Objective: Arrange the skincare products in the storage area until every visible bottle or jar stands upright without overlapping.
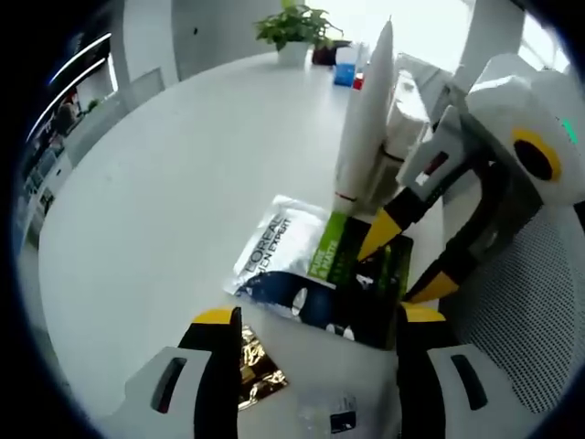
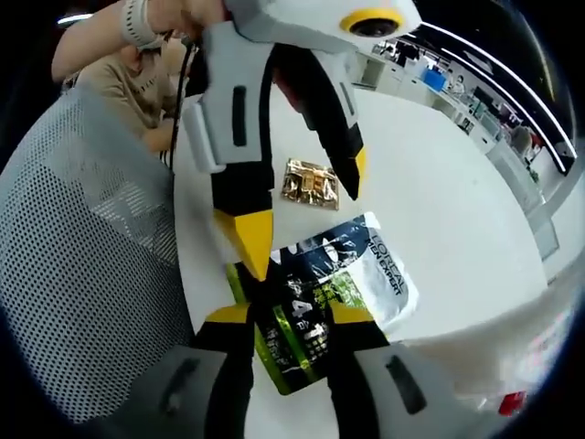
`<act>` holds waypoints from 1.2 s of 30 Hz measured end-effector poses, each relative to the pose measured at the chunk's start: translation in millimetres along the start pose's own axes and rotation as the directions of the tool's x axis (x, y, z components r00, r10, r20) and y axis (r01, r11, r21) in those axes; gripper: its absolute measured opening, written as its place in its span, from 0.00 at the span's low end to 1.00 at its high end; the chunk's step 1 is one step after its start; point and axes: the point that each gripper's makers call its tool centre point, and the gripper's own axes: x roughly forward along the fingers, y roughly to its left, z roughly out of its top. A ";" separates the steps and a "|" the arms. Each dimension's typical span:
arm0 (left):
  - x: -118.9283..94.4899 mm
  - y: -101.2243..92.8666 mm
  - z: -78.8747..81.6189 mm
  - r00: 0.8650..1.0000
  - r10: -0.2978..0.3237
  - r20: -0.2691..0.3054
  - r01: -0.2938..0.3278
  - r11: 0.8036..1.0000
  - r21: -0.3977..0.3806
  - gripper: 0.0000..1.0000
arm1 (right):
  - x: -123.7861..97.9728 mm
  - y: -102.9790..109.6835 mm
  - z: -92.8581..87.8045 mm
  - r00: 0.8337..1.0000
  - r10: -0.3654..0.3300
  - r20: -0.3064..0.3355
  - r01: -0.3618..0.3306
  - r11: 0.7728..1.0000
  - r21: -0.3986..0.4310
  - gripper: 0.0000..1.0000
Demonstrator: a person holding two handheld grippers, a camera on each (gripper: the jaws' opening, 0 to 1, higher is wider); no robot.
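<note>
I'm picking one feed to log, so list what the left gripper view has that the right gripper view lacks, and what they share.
Left gripper view: an upright white tube, a potted plant and a blue container at the table's far edge.

Right gripper view: a person's arm and a grey mesh chair.

Both: the white table, the silver L'Oreal sachet, the green sachet, the gold sachet, and both claws.
</note>
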 end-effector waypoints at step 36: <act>-80.3 -29.1 10.7 0.973 0.208 0.095 -0.209 0.978 -0.004 0.78 | -138.7 -17.9 23.4 0.939 -0.237 0.250 0.205 0.967 0.150 0.52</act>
